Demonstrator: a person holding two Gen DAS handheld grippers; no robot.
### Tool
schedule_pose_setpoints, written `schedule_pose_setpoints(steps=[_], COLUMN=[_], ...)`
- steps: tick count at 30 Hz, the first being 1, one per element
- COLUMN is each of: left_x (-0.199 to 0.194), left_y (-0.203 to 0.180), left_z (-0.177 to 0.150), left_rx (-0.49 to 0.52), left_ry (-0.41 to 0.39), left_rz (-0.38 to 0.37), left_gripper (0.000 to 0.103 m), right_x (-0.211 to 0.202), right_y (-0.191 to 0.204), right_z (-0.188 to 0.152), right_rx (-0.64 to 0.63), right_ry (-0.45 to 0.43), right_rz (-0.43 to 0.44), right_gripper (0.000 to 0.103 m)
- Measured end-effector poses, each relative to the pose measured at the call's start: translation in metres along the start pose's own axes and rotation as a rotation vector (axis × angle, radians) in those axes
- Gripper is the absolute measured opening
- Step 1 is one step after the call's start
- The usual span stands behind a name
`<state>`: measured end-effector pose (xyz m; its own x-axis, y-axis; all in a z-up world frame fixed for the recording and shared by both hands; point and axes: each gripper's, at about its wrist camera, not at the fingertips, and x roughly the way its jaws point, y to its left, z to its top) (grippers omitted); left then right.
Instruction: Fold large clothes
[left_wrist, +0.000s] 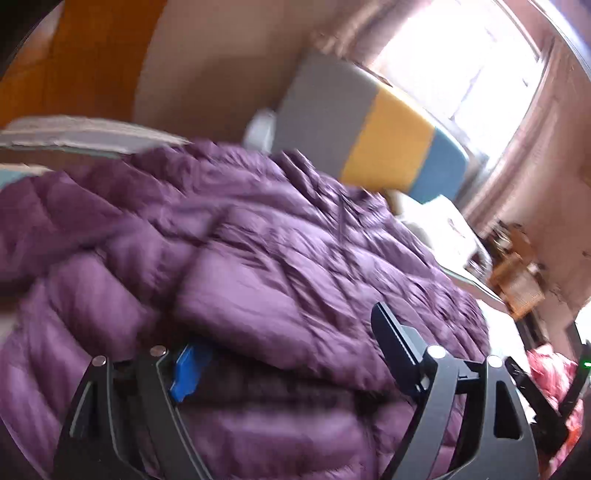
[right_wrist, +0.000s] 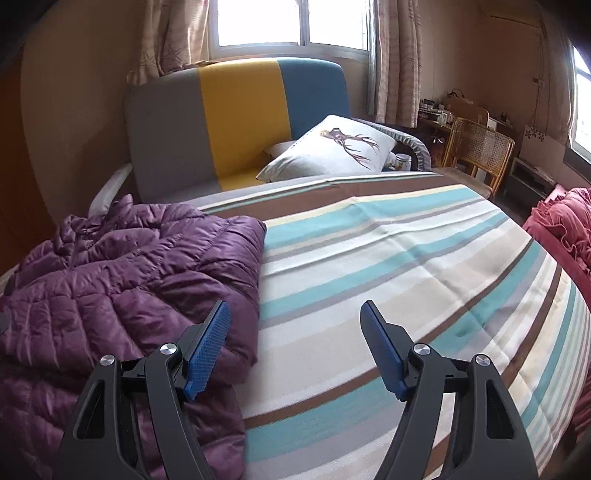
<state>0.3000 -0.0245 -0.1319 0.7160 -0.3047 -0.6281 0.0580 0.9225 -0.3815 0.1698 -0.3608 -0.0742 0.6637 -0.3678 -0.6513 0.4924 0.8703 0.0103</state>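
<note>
Looking quilted, slightly glossy, thin puffy cloth: purple jacket (right_wrist: 122, 266). Showing flat matt woven cloth: striped bedsheet (right_wrist: 388, 258). Appearing woven cane on wood frame: chair (right_wrist: 480, 147). Showing matt black plastic, rough blue pads: right gripper (right_wrist: 295, 347).

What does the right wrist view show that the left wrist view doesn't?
Only the right wrist view: the deer-print pillow, the striped bedspread, and the open right claw holding nothing.
Only the left wrist view: the left claw open, purple down jacket bulging between its fingers; grip unclear.
Both: the jacket, the grey-yellow-blue headboard, the window.
</note>
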Motion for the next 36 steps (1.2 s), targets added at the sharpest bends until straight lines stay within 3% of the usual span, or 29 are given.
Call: schedule_pose_setpoints(steps=[2,3,4,7,11,15,18,20,22,24,29,36], left_x=[0.009,0.014,0.020,0.024,0.022,0.023,0.016,0.011,0.002,-0.009,-0.027,-0.044], left_y=[0.009,0.014,0.019,0.022,0.015,0.017,0.024,0.020,0.019,0.016,0.026,0.040], left_z=[0.006,0.006,0.005,-0.002,-0.012,-0.012,-0.014,-0.014,-0.015,-0.016,-0.021,-0.032], left_rx=[-0.043,-0.063,-0.080,-0.083,-0.040,-0.061,-0.057,-0.041,-0.038,-0.024,-0.052,-0.026], left_ry=[0.027,0.050,0.076,0.073,0.071,0.071,0.067,0.068,0.053,0.022,0.029,0.035], left_rz=[0.032,0.046,0.062,0.052,0.072,0.053,0.066,0.061,0.031,0.069,0.090,0.093], left_gripper=[0.069,0.052,0.049,0.046,0.046,0.044,0.045,0.056,0.075,0.079,0.086,0.088], right_x=[0.011,0.018,0.027,0.049,0.070,0.072,0.063,0.044,0.023,0.014,0.007,0.036], right_y=[0.012,0.018,0.026,0.039,0.036,0.034,0.021,0.017,0.017,0.020,0.040,0.053], right_z=[0.006,0.007,0.007,0.003,0.000,0.000,0.004,0.007,0.008,0.008,-0.008,-0.026], right_rx=[-0.037,-0.054,-0.080,-0.155,-0.161,-0.168,-0.116,-0.099,-0.078,-0.060,-0.049,-0.112], right_ry=[0.018,0.034,0.055,0.105,0.154,0.155,0.152,0.096,0.043,0.049,0.102,0.180], right_rz=[0.029,0.038,0.036,0.003,-0.084,-0.078,-0.024,-0.018,0.031,0.089,0.177,0.126], right_gripper=[0.073,0.073,0.070,0.061,0.061,0.061,0.062,0.062,0.062,0.062,0.062,0.062])
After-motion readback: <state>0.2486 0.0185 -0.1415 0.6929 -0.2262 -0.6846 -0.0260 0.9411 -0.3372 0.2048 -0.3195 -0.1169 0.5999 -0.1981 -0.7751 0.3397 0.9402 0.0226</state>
